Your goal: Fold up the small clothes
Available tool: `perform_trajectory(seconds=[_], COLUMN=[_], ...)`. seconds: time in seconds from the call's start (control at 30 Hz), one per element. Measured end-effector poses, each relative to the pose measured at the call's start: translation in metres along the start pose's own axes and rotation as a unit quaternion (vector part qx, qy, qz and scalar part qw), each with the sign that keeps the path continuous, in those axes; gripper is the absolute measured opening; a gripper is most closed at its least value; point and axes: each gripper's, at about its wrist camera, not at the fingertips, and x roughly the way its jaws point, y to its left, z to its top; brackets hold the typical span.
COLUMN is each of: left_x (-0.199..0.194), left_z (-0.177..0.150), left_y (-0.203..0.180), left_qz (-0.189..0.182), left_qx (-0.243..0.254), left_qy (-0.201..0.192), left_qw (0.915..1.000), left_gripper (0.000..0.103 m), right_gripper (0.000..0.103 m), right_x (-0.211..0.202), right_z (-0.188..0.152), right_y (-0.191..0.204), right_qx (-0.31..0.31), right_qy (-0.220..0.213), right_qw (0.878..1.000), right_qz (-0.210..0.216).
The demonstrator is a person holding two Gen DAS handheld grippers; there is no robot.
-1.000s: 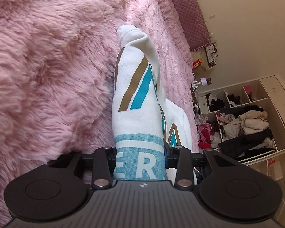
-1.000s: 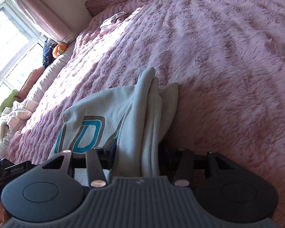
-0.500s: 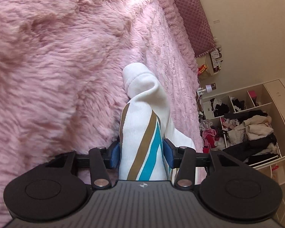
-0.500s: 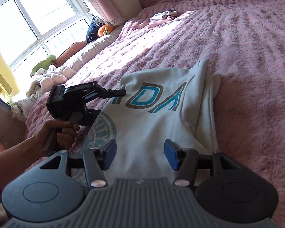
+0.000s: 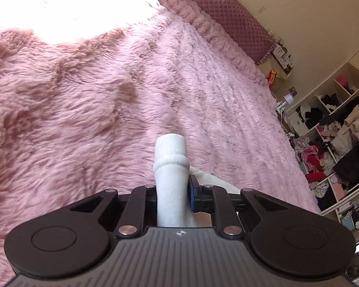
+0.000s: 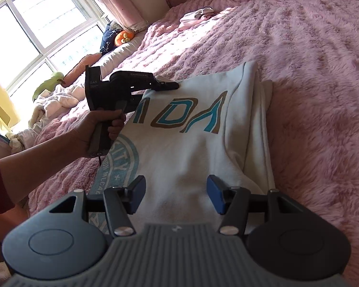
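A white sweatshirt (image 6: 189,141) with teal and brown lettering lies partly folded on the pink fluffy bed cover (image 6: 311,71). My left gripper (image 5: 172,191) is shut on a white sleeve cuff (image 5: 171,153) that sticks out past the fingers; it also shows in the right wrist view (image 6: 165,85), held at the garment's far left edge. My right gripper (image 6: 176,191) is open and empty, hovering just above the near part of the sweatshirt.
A small pale garment (image 6: 196,15) lies far up the bed near the quilted headboard (image 5: 227,14). Pillows and toys (image 6: 122,38) line the window side. Open shelves stuffed with clothes (image 5: 335,138) stand beyond the bed's right edge.
My right gripper let go of the folded sleeve edge, opened and drew back. My left gripper slid along the sleeve to its cuff and closed tighter on it.
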Motion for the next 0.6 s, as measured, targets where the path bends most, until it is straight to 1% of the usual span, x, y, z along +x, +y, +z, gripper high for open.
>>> perform_trajectory(seconds=[0.03,0.07,0.17,0.2,0.23,0.27,0.3,0.37,0.43,0.47,0.5,0.53,0.6], left_x=[-0.004,-0.01,-0.034,-0.045,-0.06,-0.074,-0.091,-0.122,-0.154,-0.166,-0.177,-0.188,-0.2], left_z=[0.0,0.0,0.005,0.006,0.006,0.003,-0.004,-0.023,-0.053,-0.069,-0.085,-0.105,-0.133], left_y=[0.0,-0.003,-0.017,-0.02,-0.025,-0.029,-0.035,-0.049,-0.064,-0.071,-0.078,-0.086,-0.096], left_qz=[-0.001,0.005,0.042,0.058,0.064,0.056,0.037,0.009,-0.006,-0.011,-0.011,-0.008,-0.01], left_qx=[0.008,0.019,0.048,0.042,0.056,0.056,0.055,0.056,0.058,0.06,0.062,0.06,0.054], left_qy=[-0.003,-0.009,-0.035,-0.029,-0.042,-0.045,-0.05,-0.061,-0.066,-0.063,-0.06,-0.055,-0.04], left_qw=[1.0,0.9998,0.9974,0.997,0.9955,0.9959,0.9966,0.9965,0.9961,0.9961,0.9962,0.9967,0.9977], left_gripper=[0.025,0.033,0.038,0.038,0.038,0.038,0.038,0.042,0.043,0.047,0.049,0.049,0.049], right_gripper=[0.054,0.055,0.056,0.057,0.057,0.057,0.057,0.057,0.057,0.057,0.057,0.057,0.057], right_x=[0.0,0.0,-0.005,-0.011,-0.019,-0.024,-0.031,-0.046,-0.059,-0.065,-0.068,-0.071,-0.074], right_z=[0.001,0.001,0.001,0.001,-0.001,-0.002,-0.005,-0.014,-0.023,-0.029,-0.033,-0.036,-0.043], right_y=[0.001,0.003,0.012,0.016,0.019,0.022,0.025,0.031,0.036,0.038,0.041,0.043,0.047], right_qx=[0.004,0.005,-0.007,-0.013,-0.019,-0.024,-0.03,-0.045,-0.058,-0.066,-0.073,-0.081,-0.097], right_qy=[-0.001,0.0,-0.001,-0.007,-0.012,-0.016,-0.022,-0.037,-0.045,-0.047,-0.047,-0.047,-0.05], right_qw=[1.0,1.0,1.0,1.0,1.0,0.999,0.999,0.997,0.996,0.995,0.994,0.993,0.991], right_qz=[-0.002,-0.002,-0.013,-0.017,-0.019,-0.021,-0.024,-0.041,-0.054,-0.058,-0.061,-0.065,-0.08])
